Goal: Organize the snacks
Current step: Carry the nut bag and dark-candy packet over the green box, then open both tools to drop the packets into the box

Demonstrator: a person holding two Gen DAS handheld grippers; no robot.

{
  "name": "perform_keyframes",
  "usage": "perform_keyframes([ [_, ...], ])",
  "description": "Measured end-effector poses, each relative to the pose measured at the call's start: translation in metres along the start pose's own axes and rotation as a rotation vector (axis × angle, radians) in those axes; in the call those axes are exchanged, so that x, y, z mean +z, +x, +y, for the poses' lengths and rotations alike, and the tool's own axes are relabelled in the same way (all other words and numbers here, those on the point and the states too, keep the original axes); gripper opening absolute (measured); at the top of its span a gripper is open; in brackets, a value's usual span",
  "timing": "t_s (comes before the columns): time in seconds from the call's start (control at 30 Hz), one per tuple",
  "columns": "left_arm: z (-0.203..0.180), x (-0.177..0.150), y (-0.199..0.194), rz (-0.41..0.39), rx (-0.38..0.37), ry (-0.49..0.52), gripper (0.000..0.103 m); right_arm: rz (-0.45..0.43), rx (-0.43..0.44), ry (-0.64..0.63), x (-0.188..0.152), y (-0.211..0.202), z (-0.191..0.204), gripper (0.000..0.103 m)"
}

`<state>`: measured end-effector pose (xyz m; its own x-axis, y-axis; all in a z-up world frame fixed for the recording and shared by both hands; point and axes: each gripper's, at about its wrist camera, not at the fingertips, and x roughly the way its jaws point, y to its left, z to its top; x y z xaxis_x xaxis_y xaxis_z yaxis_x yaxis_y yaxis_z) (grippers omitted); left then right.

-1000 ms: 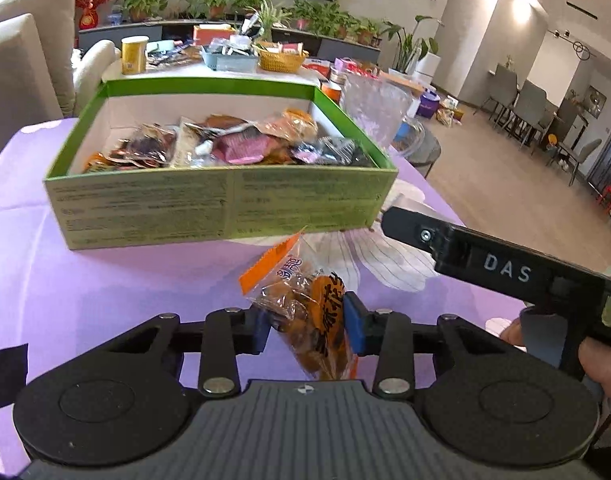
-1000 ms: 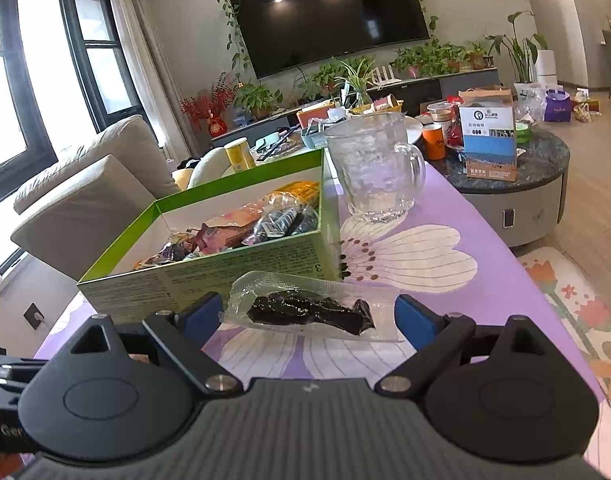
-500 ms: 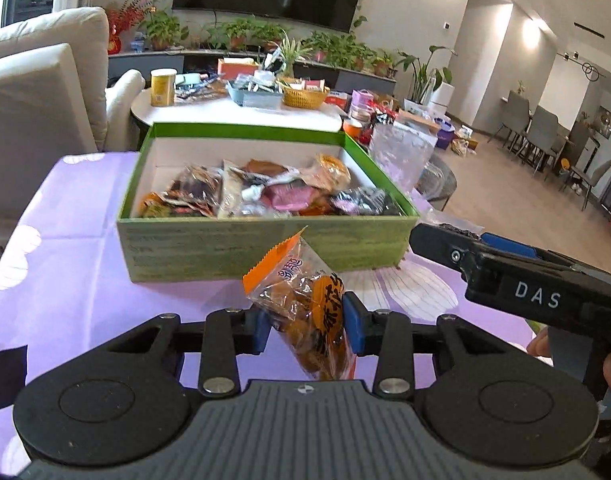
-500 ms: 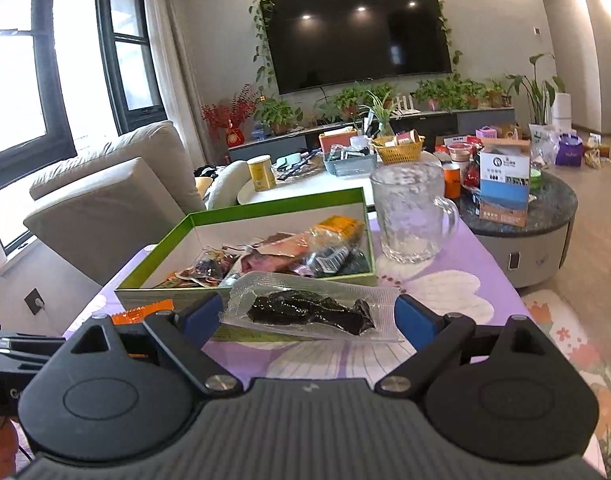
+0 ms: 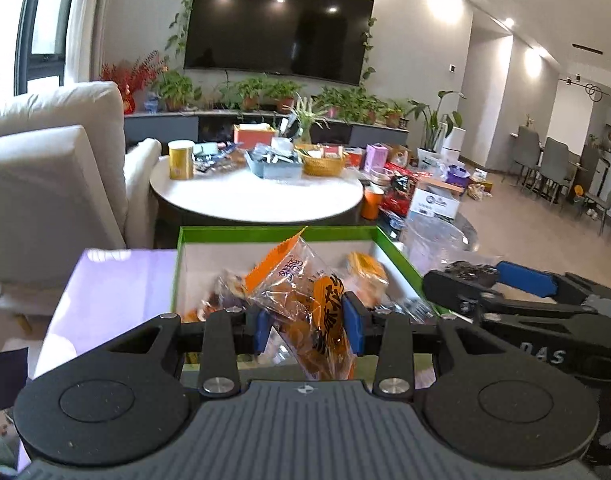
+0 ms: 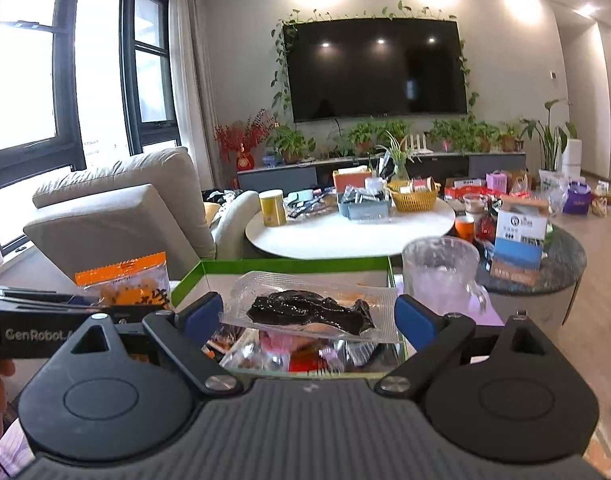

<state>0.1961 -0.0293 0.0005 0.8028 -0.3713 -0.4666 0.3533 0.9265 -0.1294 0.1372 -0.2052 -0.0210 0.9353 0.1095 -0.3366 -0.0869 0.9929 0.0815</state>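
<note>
My left gripper is shut on an orange snack packet and holds it over the near part of the green box, which has several snacks inside. My right gripper is shut on a clear vacuum pack of dark dried fruit and holds it flat above the same box. In the left wrist view the right gripper shows at the right with its pack. In the right wrist view the left gripper and the orange packet show at the left.
The box sits on a purple flowered tablecloth. A clear glass mug stands right of the box. Behind are a round white table with clutter, a beige sofa and a dark side table with boxes.
Both grippers have risen and moved forward with their packs, from in front of the box to above it. The box now lies lower and closer in both views.
</note>
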Motion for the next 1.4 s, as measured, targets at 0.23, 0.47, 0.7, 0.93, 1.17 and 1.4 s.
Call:
perform_keyframes([
  [0.23,0.012,0.011,0.030,0.016,0.033,0.012,0.034,0.014,0.009,0.015,0.012,0.032,-0.001,0.051],
  [0.47,0.023,0.009,0.060,0.061,0.044,0.007,0.034,0.064,0.002,0.024,0.006,0.062,0.002,0.051],
  [0.7,0.030,0.007,0.084,0.098,0.078,-0.007,0.034,0.086,-0.016,0.029,0.005,0.085,0.003,0.051],
  [0.93,0.024,0.011,0.100,0.076,0.162,0.042,0.055,0.136,-0.011,0.101,0.009,0.112,0.000,0.052],
  [1.17,0.027,0.006,0.099,0.083,0.183,0.050,0.055,0.150,-0.036,0.126,-0.002,0.109,-0.003,0.052],
  [1.4,0.020,0.008,0.081,0.060,0.208,0.087,0.055,0.131,-0.041,0.092,0.003,0.094,0.002,0.052],
])
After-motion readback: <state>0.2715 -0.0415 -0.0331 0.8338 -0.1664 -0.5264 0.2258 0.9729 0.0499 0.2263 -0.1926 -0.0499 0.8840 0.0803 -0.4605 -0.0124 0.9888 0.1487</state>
